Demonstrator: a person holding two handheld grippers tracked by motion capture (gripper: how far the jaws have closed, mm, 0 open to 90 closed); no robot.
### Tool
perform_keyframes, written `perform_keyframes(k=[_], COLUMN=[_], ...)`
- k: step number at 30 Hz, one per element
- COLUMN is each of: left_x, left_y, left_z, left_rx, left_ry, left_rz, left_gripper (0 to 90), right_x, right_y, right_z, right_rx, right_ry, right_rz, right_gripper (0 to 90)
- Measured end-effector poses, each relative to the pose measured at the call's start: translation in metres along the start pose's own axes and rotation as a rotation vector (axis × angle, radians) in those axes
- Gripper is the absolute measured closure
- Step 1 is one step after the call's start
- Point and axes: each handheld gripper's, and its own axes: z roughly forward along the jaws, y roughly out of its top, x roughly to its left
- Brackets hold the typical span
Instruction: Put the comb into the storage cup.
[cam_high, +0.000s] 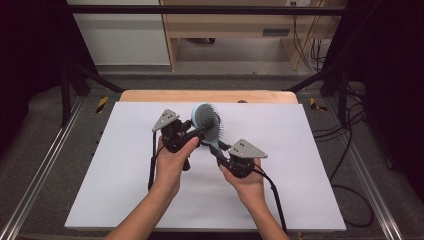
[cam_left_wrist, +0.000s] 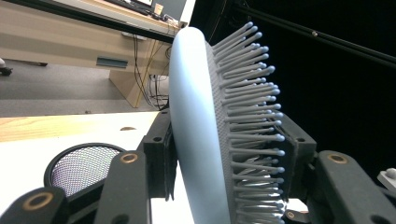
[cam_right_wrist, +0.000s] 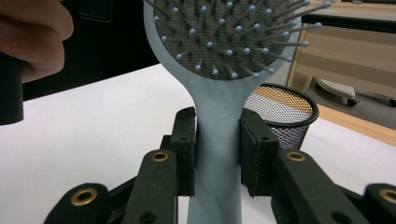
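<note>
While both grippers clamp it, the brush (cam_high: 206, 121) hangs above the white mat (cam_high: 125, 165) between the two hands. In the right gripper view, the right gripper (cam_right_wrist: 218, 154) has its pads pressed tight on either side of the brush's pale blue handle, which rises straight up out of the jaws; the bristled face spreads above them, turned toward that camera. Beyond the right-hand jaw in that view stands a black mesh cup (cam_right_wrist: 282, 116) on the mat, just behind the handle and partly hidden by it. In the left gripper view, the left gripper (cam_left_wrist: 229, 154) is closed across the brush's head: one pad lies against the smooth back, the other against the bristle side, with the bristle tips pointing away toward that second pad. The head stands on edge between the jaws, reaching well above them. Below the jaw at the back of the head, the same mesh cup shows with its mouth open upward. From the high view, the left gripper sits at the head's left, the right gripper below it at the handle's end, the two near each other but apart.
</note>
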Motion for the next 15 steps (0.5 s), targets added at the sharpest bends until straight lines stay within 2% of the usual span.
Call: perform_keyframes(k=[4,15], left_x=[-0.0023,-0.0023], left_y=[-0.0009,-0.0029], left_z=[0.0007,0.0013], left_rx=[0.003,-0.007], left_ry=[-0.002,-0.013], left_rz=[0.016,0.011], left_gripper=[51.2,51.8], right_x=[-0.0004,-0.0020], right_y=[-0.0010,-0.0018], right_z=[0.0008,0.0014], right_rx=[0.009,0.021], right_ry=[-0.001,0.005], right_rz=[0.005,0.008], right_gripper=[69.6,69.3])
